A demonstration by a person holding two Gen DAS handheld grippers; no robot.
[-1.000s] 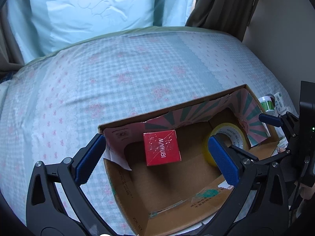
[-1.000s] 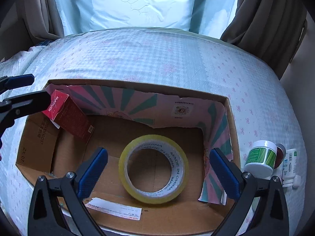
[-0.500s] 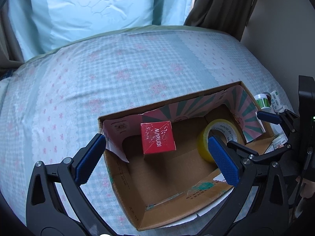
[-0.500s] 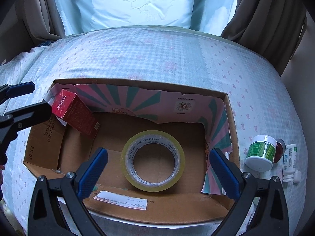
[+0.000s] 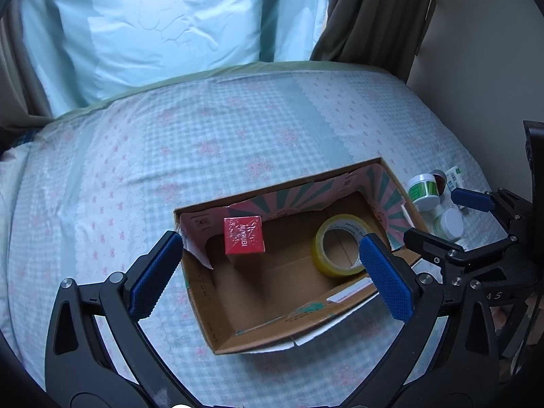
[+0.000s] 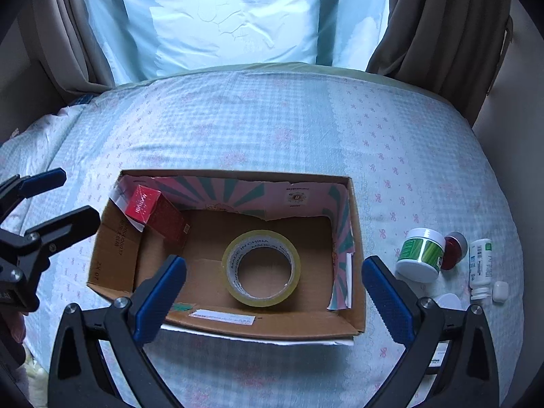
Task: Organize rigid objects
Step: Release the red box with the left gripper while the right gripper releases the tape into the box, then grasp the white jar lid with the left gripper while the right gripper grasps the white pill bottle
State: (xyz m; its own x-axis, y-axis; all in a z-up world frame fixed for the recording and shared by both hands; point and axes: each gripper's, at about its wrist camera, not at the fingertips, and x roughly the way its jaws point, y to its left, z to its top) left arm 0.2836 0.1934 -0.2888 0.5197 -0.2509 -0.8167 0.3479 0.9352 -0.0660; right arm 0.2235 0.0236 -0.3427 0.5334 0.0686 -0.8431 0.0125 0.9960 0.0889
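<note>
An open cardboard box [image 6: 357, 238] [image 5: 210, 319] lies on the bed. Inside it a red carton [image 6: 149, 210] [image 5: 244, 235] leans in the left corner and a yellow tape roll [image 6: 261, 268] [image 5: 338, 250] lies flat. My left gripper [image 5: 268, 268] is open and empty above the box's near left side; it also shows in the right wrist view [image 6: 64, 197]. My right gripper [image 6: 273, 292] is open and empty above the box's near edge; it also shows in the left wrist view [image 5: 438, 217].
Right of the box on the bed lie a green-labelled white jar [image 6: 421, 255] [image 5: 424, 192], a red-lidded item [image 6: 454, 250], a white bottle [image 6: 480, 268] and a small white case [image 6: 499, 291]. Curtains hang behind the bed. A wall stands at the right.
Both grippers have lifted and drawn back from the box, which now looks smaller. The carton and tape roll stay in place inside it.
</note>
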